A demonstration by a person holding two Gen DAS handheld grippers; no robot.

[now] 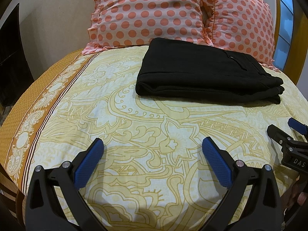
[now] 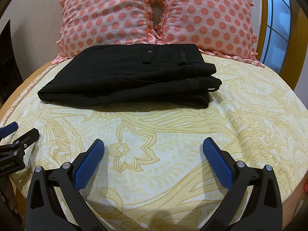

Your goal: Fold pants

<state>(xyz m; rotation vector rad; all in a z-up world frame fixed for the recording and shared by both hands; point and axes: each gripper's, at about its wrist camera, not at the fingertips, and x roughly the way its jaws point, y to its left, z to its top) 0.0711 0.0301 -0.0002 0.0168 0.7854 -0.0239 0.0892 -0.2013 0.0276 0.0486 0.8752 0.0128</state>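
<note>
Black pants [image 1: 204, 71] lie folded into a compact stack on the bed sheet [image 1: 134, 127], near the head of the bed, just in front of two pink polka-dot pillows [image 1: 146, 13]. In the right wrist view the pants [image 2: 130, 77] show several layers at the right edge, with a buttoned back pocket flap and belt loops on the top layer. Far edge of the stack touches or nearly touches the pillow [image 2: 207, 17] frills; cannot tell which.

Left gripper [image 1: 153, 150]: jaws spread wide, blue pads [image 1: 217, 163] well apart, nothing between them. It hovers over bare sheet, well short of the pants.

Right gripper [image 2: 153, 150]: jaws likewise wide, blue pads [image 2: 88, 165] apart, nothing held. Only patterned sheet [image 2: 173, 154] beneath it; pants lie ahead, apart from the fingertips.

Each gripper appears at the edge of the other's view: the right one at the right edge of the left view [image 1: 288, 134], the left one at the left edge of the right view [image 2: 15, 134]. They sit side by side, near the foot-side of the stack.

Sheet is yellow floral with an orange-brown border [image 1: 23, 134] along the left side. A wooden headboard [image 2: 263, 19] and a window [image 2: 277, 23] show behind the pillows at right.
</note>
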